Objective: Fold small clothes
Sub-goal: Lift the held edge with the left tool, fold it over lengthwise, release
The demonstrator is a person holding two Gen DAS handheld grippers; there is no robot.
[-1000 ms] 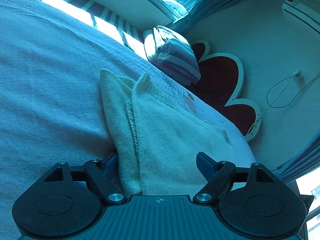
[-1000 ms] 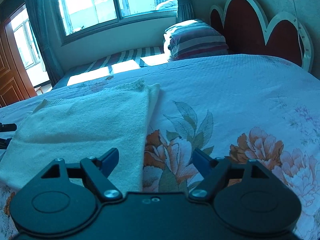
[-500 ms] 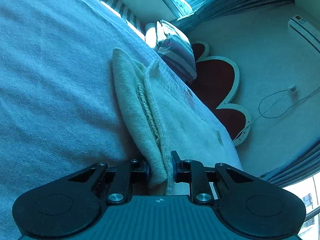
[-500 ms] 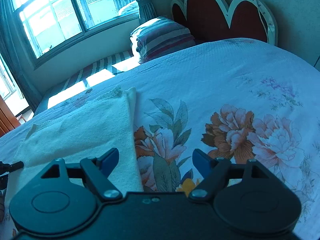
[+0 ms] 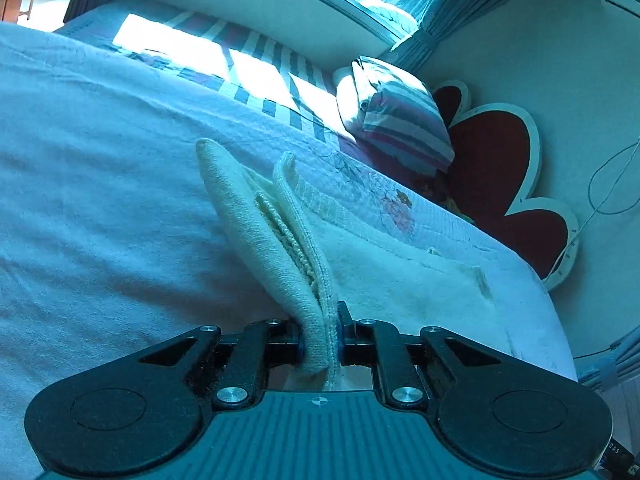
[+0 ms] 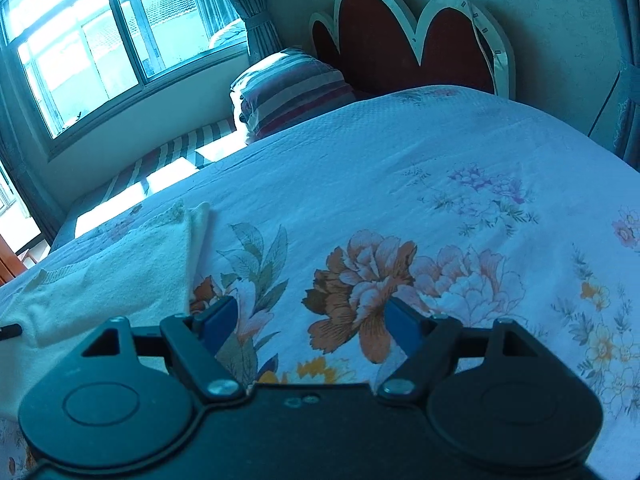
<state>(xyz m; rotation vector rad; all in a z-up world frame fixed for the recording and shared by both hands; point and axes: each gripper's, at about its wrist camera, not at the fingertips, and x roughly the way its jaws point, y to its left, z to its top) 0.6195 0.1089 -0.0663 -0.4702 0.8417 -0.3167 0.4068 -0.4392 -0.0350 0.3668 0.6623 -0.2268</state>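
A cream knitted garment (image 5: 404, 284) lies folded on the floral bedsheet (image 5: 100, 184). My left gripper (image 5: 320, 338) has its jaws closing on the garment's near edge. The pads press on the layered hem, and the pinched fold (image 5: 248, 216) rises off the sheet. In the right wrist view the same garment (image 6: 120, 276) lies at the left, with the tip of the left gripper (image 6: 10, 330) at its edge. My right gripper (image 6: 310, 320) stands open over printed flowers, to the right of the garment, with nothing between its fingers.
A striped pillow (image 6: 288, 88) leans at the head of the bed, beside a red petal-shaped headboard (image 6: 400, 40). A striped cushion (image 5: 248, 60) lies under the window (image 6: 100, 40). The bedsheet (image 6: 440, 160) spreads wide to the right of the garment.
The left jaws went from wide open around the garment's edge to pinching it, and the fold has come up. The right gripper slid right, away from the garment, still open.
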